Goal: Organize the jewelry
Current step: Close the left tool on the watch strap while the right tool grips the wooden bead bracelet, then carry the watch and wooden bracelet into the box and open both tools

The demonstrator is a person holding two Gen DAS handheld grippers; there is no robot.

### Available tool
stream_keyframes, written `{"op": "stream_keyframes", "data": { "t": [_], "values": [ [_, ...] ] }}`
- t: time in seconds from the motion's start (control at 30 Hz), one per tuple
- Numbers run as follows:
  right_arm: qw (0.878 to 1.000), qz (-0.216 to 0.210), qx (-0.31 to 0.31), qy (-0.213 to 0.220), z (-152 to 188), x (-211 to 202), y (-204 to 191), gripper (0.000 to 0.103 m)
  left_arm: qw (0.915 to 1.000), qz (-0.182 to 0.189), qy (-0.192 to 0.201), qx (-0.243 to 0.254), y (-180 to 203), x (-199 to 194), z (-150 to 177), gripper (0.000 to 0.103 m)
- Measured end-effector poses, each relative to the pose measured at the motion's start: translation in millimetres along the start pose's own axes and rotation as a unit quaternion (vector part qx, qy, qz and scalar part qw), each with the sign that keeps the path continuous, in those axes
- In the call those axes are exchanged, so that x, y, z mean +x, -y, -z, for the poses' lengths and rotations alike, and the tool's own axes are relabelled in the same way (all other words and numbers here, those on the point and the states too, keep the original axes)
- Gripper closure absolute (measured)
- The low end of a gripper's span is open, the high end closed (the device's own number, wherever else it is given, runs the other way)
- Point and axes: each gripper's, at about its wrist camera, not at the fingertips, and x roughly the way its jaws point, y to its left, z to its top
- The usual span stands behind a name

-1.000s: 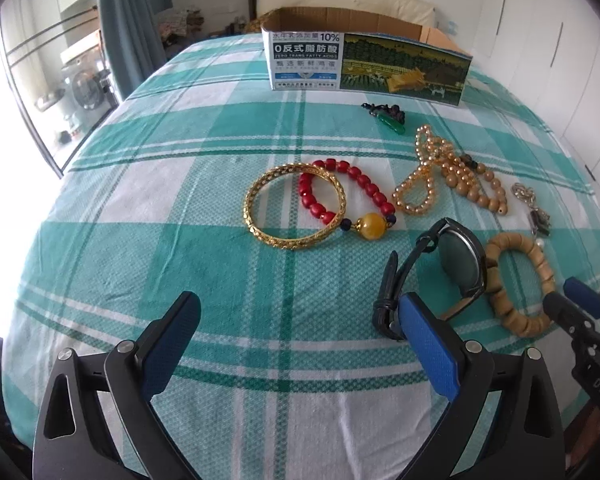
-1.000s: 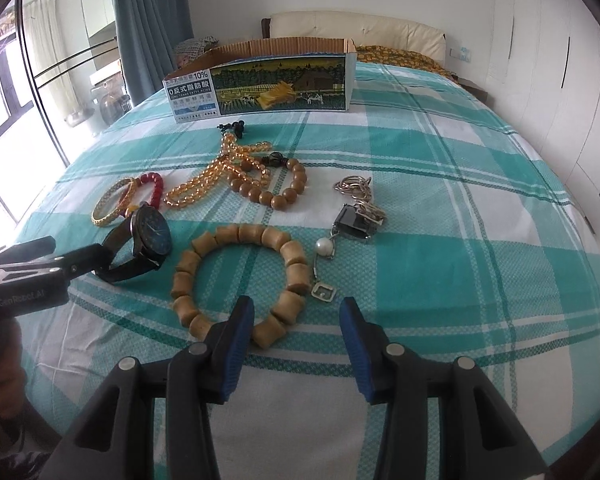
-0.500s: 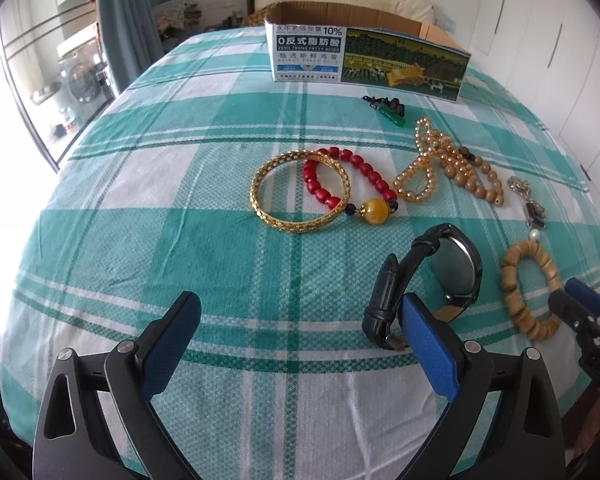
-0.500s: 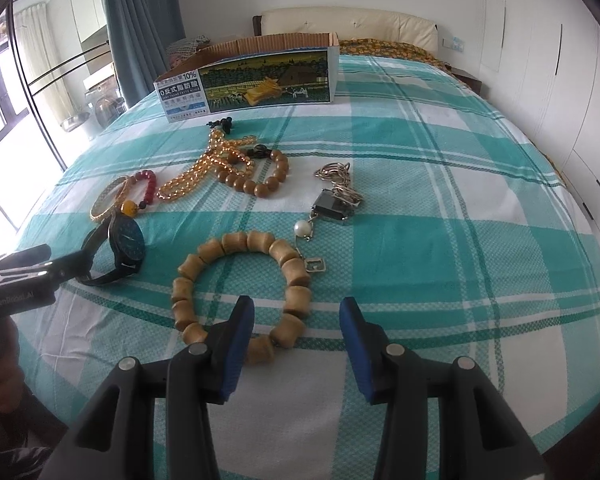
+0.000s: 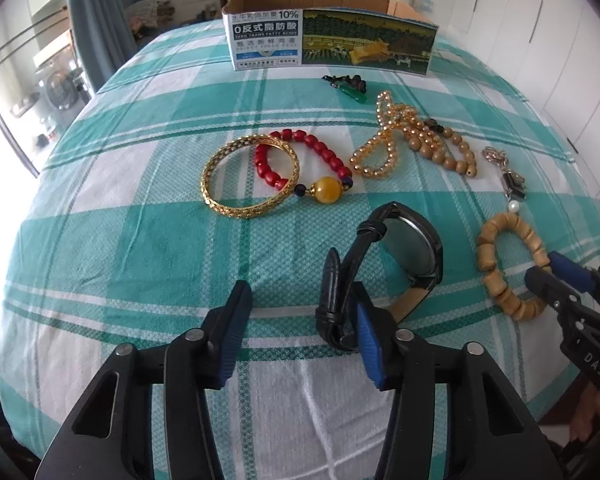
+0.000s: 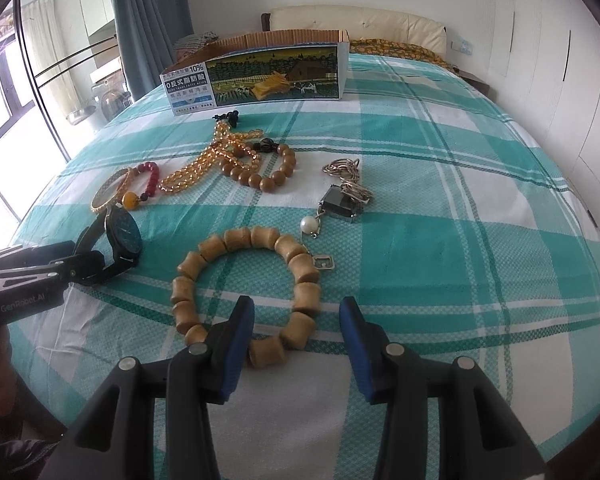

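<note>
a: what's the biggest thing here?

b: the bed (image 6: 440,240), under a teal and white plaid cover, with all the jewelry on it. at the far end stands an open cardboard box (image 5: 332,40); its inside can't be seen from either view.

a: and the grippers?

b: the left gripper (image 5: 300,320) has its jaws spread wide and holds nothing. its right finger (image 5: 366,344) sits just beside the strap of the black watch (image 5: 384,264), which stands on its edge; i can't tell if they touch. the right gripper (image 6: 296,332) is also well open and empty, low over the near arc of the wooden bead bracelet (image 6: 244,292), with a few beads lying between its fingers.

a: the smaller pieces?

b: left of the watch, farther off, a gold bangle (image 5: 250,176) overlaps a red bead bracelet (image 5: 300,164) with a yellow bead. beyond lie an amber bead strand (image 6: 212,160) tangled with a brown bead bracelet (image 6: 264,172), a silver chain with a dark pendant and pearl (image 6: 342,196), and a small green and black charm (image 5: 348,86) near the box.
</note>
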Motion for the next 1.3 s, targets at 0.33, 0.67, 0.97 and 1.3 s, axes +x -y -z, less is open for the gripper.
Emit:
{"op": "stream_keyframes", "data": {
  "t": [0.33,0.67,0.97,1.3],
  "values": [
    [0.999,0.022,-0.033,0.012,-1,4,-6,0.088,0.9998,-0.003,0.01,0.015,11,-3,4,0.074],
    [0.999,-0.008,-0.03,0.024,-5,-16,-11,0.088,0.9997,0.019,0.013,0.003,9,-8,5,0.092],
    [0.998,-0.035,-0.022,0.049,-18,-47,-16,0.088,0.9982,0.049,0.029,-0.019,-1,-33,4,0.092],
    [0.996,-0.047,-0.023,0.07,-30,-70,-17,0.088,0.9967,0.061,0.035,-0.04,-12,-57,-4,0.092]
  ]
}}
